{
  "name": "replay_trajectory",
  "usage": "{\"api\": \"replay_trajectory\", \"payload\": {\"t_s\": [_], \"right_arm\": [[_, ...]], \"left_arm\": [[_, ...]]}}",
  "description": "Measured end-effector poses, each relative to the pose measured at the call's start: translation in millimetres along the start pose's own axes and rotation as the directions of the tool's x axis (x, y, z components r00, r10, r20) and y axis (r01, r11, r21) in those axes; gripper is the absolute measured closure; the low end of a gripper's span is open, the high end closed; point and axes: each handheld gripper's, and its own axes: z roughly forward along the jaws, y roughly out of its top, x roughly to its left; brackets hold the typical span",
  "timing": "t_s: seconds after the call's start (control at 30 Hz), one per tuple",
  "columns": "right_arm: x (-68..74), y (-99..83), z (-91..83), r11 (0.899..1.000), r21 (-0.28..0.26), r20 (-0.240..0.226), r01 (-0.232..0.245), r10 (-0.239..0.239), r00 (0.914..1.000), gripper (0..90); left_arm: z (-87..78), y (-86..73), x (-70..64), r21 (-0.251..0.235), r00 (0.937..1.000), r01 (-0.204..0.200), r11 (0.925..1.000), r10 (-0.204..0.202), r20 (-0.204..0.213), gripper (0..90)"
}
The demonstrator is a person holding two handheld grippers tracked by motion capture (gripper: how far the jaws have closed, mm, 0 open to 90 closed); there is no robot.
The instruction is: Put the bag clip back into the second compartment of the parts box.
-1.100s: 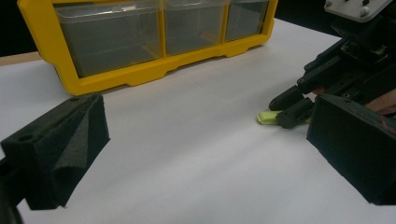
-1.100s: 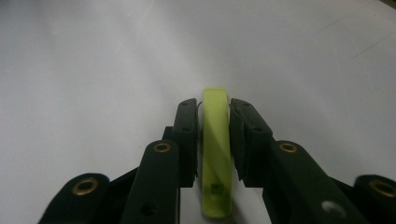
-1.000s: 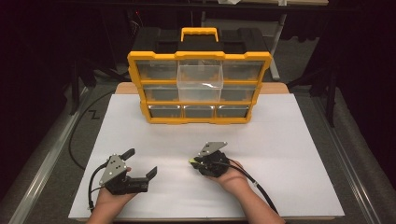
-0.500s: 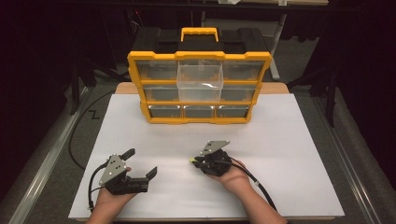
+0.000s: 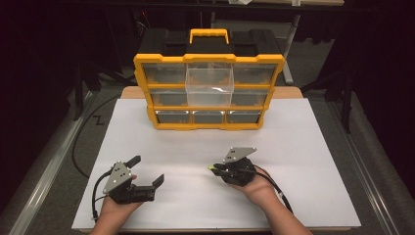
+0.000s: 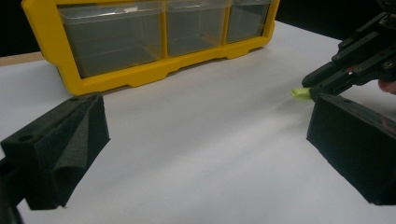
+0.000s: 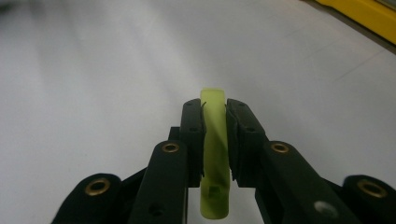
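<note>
Nothing moved since earlier frame. Right gripper (image 5: pixel 216 168) clamped on yellow-green strip (image 7: pixel 214 154), near side of yellow drawer organizer (image 5: pixel 209 87). Left gripper (image 5: pixel 146 169) jaws spread wide, empty, nearer the person, leftward.

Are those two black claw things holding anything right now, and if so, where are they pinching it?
The right gripper pinches a small yellow-green strip by its flat sides, one end poking out past the jaws. The left gripper is open and holds nothing.
</note>
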Motion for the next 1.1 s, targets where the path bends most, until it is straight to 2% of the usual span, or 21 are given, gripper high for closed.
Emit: {"api": "replay_trajectory", "payload": {"t_s": [0.37,0.67,0.7,0.9,0.97,1.1], "right_arm": [[-16.3,-17.4,-28.4,1.000,-0.010,0.026,-0.029,0.030,0.9992,78.9],[-33.0,-37.6,-51.0,0.997,-0.007,0.041,-0.072,0.072,0.9966,78.9],[-36.4,-41.8,-55.2,0.996,-0.004,0.038,-0.093,0.093,0.9949,78.9],[-43.5,-49.4,-62.1,0.991,0.085,0.044,-0.101,0.098,0.9942,78.9],[-45.2,-49.3,-64.4,0.988,0.105,0.035,-0.114,0.111,0.9933,78.9],[-47.9,-44.6,-66.6,0.982,0.155,0.010,-0.105,0.105,0.9944,78.9]], "left_arm": [[0.8,-0.9,0.7,0.002,0.9999,-0.003,1.0000,0.003,-0.012,0.2],[2.4,-0.8,0.4,0.002,0.9999,-0.005,1.0000,0.005,-0.012,0.2],[2.8,-1.3,0.6,0.013,0.9998,-0.009,0.9999,0.009,-0.016,0.2],[3.5,-2.1,1.1,0.021,0.9998,-0.015,0.9997,0.015,-0.011,0.2],[2.9,-1.8,0.9,0.018,0.9999,-0.012,0.9998,0.013,-0.009,0.3],[1.8,-1.6,1.2,0.020,0.9999,-0.009,0.9998,0.009,-0.008,0.3]]}}
